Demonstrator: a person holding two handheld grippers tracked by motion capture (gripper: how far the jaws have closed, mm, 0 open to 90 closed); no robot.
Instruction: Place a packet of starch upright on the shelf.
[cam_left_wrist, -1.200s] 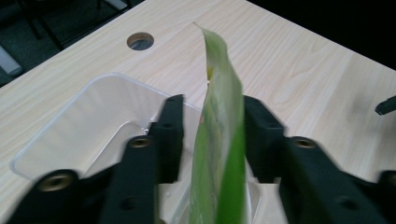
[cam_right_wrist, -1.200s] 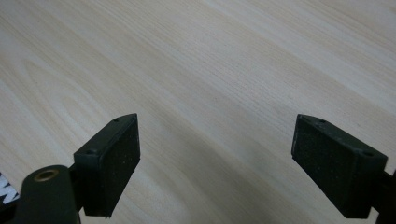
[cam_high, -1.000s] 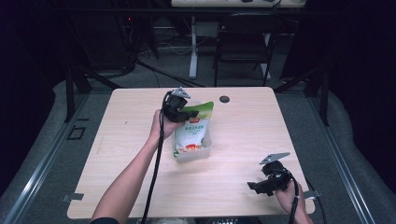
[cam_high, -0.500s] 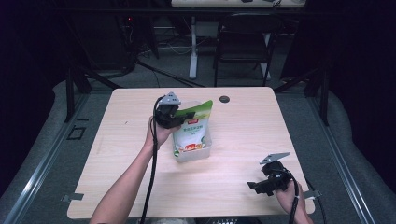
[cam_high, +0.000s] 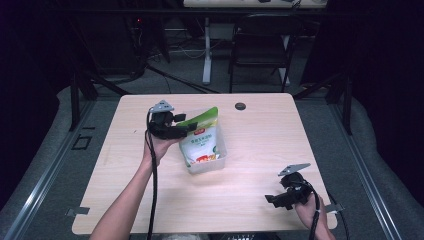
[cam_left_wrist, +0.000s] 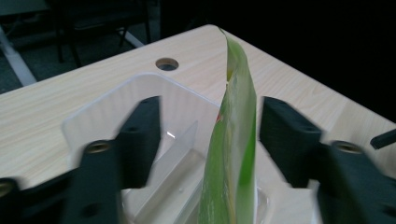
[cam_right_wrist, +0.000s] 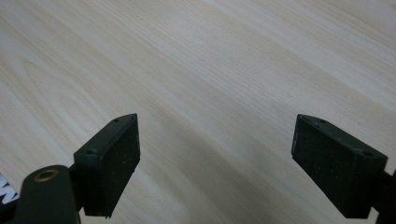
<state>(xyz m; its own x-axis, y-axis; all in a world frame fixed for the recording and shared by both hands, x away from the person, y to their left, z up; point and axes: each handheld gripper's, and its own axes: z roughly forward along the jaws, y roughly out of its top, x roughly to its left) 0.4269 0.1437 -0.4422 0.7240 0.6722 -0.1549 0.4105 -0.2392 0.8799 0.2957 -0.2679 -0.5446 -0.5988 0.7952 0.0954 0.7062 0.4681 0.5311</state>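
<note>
High view: green-and-white snack pouch (cam_high: 201, 140) standing upright in a clear plastic bin (cam_high: 220, 159) at mid-table, long axis vertical; left gripper (cam_high: 186, 128) just beside its upper left edge, by far the nearer; right gripper (cam_high: 272, 201) well apart at the near right corner of the wooden table (cam_high: 260, 140). Left gripper view: jaws have just been opening, now moderately wide, the pouch's top edge (cam_left_wrist: 236, 140) between them but clear of both pads, nothing held. Right gripper view: jaws spread wide over bare tabletop (cam_right_wrist: 210, 84), holding and touching nothing.
</note>
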